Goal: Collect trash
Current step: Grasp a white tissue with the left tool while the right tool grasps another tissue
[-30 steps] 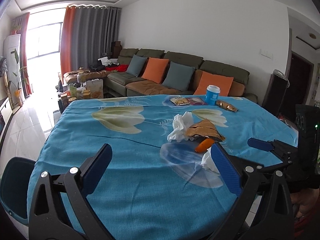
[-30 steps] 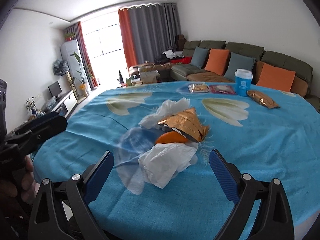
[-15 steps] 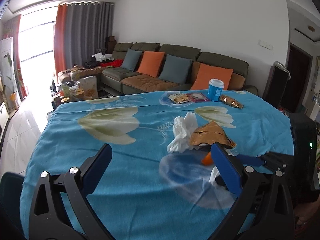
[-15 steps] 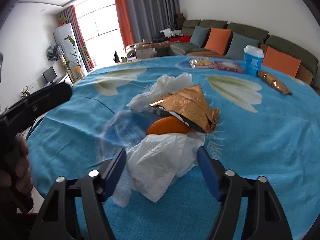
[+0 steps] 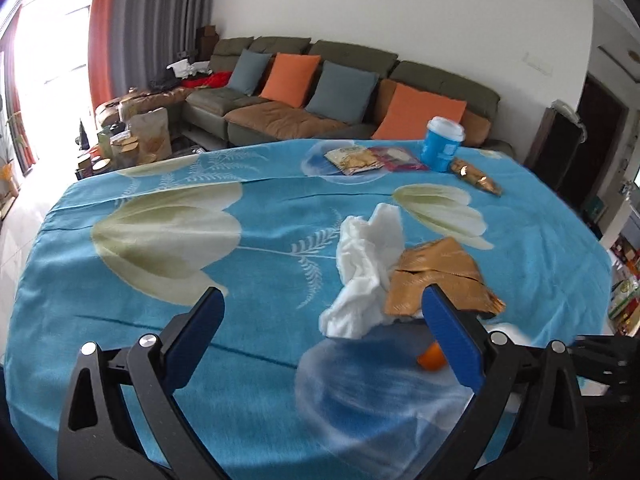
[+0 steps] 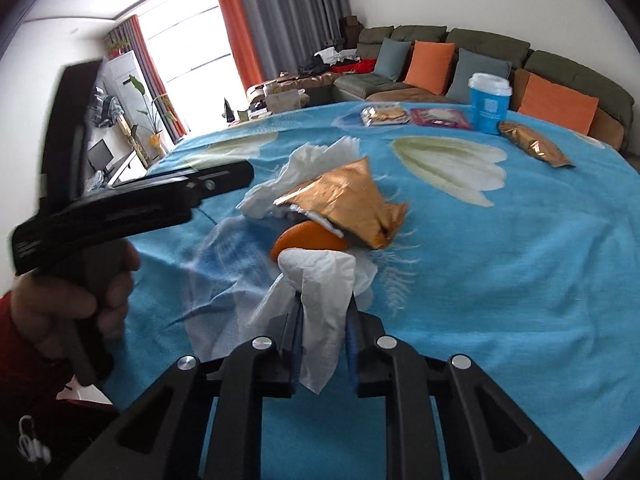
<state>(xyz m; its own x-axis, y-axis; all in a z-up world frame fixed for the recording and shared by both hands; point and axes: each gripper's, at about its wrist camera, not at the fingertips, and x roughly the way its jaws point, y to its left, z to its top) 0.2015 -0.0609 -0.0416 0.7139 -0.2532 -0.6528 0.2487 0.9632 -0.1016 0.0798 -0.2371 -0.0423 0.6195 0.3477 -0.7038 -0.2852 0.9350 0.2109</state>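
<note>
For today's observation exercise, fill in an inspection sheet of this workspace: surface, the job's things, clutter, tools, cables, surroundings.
Surface: table under a blue floral cloth.
Job's things: near tissue; orange peel behind it; gold wrapper lying over the peel; far tissue beside the wrapper.
Clutter: blue cup, gold snack bag, two flat packets at the far edge.
Tools: right tool has just been closing and pinches the near tissue; left tool open, nothing between its jaws.
Cables: a white cord at the person's red sleeve.
Surroundings: sofa with cushions, curtains, window.
</note>
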